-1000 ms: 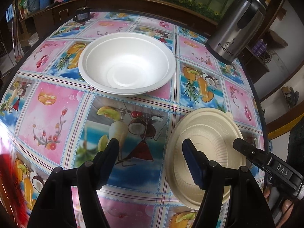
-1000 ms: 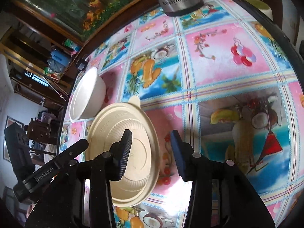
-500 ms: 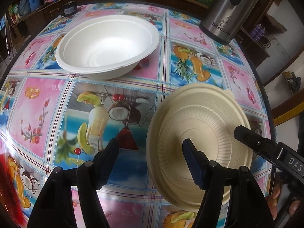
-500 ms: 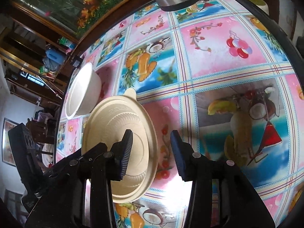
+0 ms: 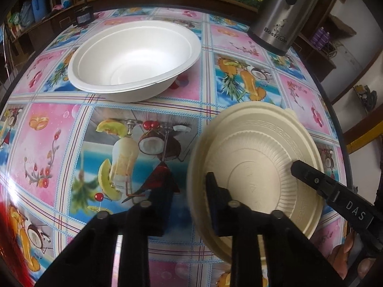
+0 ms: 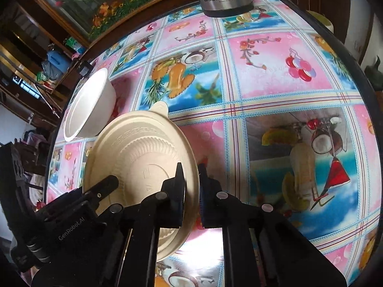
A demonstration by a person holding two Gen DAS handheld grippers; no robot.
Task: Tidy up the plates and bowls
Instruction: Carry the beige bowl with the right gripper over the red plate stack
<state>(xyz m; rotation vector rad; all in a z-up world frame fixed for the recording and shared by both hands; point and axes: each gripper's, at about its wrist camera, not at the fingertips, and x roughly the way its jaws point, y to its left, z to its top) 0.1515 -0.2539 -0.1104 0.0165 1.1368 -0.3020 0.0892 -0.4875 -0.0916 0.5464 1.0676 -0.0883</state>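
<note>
**Both claws nip the cream plate's rim**

Left claw (image 5: 189, 201), seen from its own wrist camera, is closing on the near-left rim of the cream, ribbed, round disposable plate (image 5: 258, 153): one finger sits inside the dish, the other outside on the cloth, and the rim runs between them. Whether the pads already press it I cannot tell. Beyond, well apart, a white foam bowl (image 5: 134, 57) stands upright on the glossy fruit-and-cocktail patterned tablecloth (image 5: 47, 143). A stainless steel flask (image 5: 282, 12) at the far edge reads "Bestrium". The other tool's black finger, lettered "DAS", lies over the plate's right side.

From the right wrist camera, the right claw (image 6: 191, 179) is pressed together, pinching the plate's right rim, which looks slightly lifted there. The plate's small tab (image 6: 159, 107) points toward the flask. "GenRobot.AI" shows on the left tool's body.

My reading: this is the grasp step, plate secured at two opposite edges. Next calls for an even two-handed lift, level, then a carry toward the bowl.
</note>
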